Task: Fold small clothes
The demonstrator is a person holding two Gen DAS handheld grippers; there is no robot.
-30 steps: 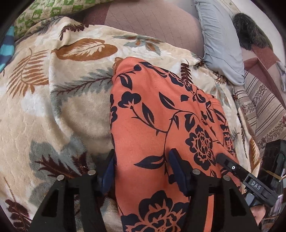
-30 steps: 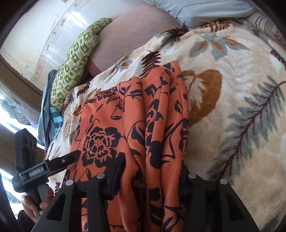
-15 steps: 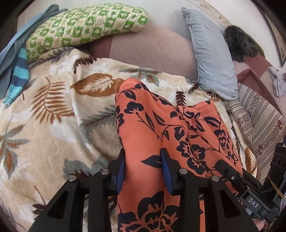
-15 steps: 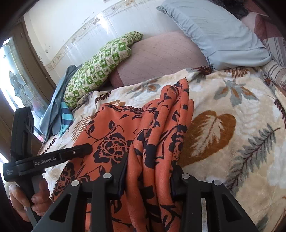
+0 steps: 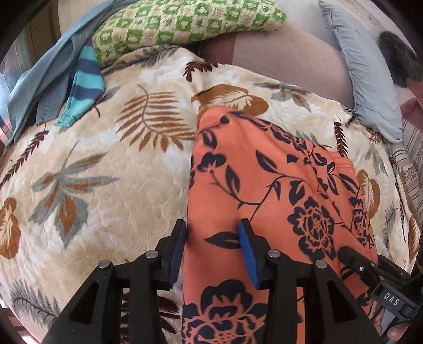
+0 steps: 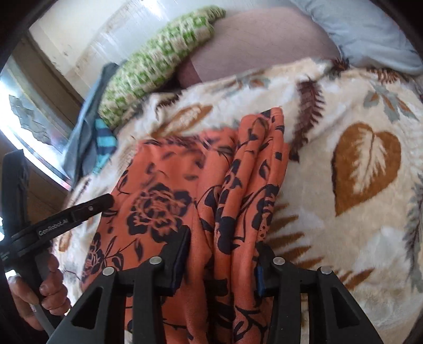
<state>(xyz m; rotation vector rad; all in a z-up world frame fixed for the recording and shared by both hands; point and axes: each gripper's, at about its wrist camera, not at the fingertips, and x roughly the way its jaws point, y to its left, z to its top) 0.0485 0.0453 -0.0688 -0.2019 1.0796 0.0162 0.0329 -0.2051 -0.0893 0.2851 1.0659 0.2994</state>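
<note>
Both grippers reached forward over the bed, each clamped on the near edge of the orange floral garment (image 5: 264,190): the left gripper (image 5: 212,251) on its left part, the right gripper (image 6: 222,259) on bunched folds at its right. The garment lay on a leaf-patterned blanket (image 5: 105,169); a green checked pillow (image 5: 185,21) sat far left.

Home bedroom: leaf-print blanket (image 5: 111,169), pillows (image 5: 185,21), window (image 6: 29,116).
</note>
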